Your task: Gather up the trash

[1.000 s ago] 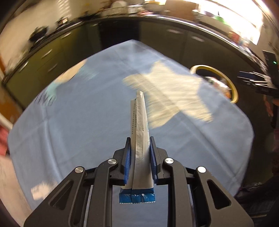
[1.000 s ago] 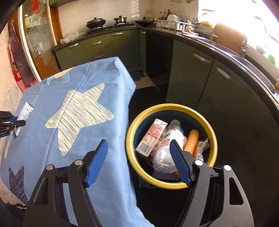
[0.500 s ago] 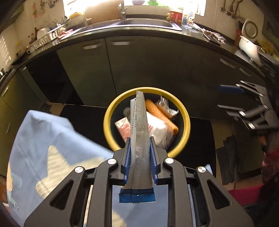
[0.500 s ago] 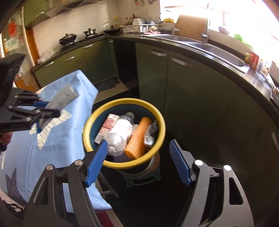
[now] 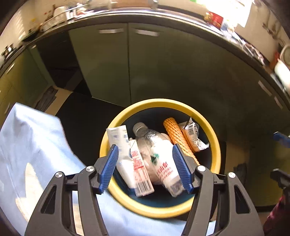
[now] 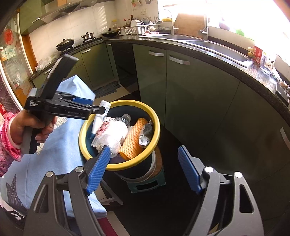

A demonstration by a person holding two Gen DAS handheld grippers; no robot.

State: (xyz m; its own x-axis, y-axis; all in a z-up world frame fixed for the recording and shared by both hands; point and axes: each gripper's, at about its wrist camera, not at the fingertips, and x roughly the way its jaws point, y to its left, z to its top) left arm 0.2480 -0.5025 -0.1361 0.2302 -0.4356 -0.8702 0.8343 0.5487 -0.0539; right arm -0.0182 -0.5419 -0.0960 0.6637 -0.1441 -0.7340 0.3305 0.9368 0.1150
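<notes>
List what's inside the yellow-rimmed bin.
In the bin: a white tube leaning on the rim, a red-and-white carton, a clear bottle, an orange ribbed roll and a crumpled wrapper. These hide the bin's bottom and anything beneath them.

Daylight, window [image 6: 235, 16] blown out | left view motion-blurred | fisheye edges warped, vignetted
</notes>
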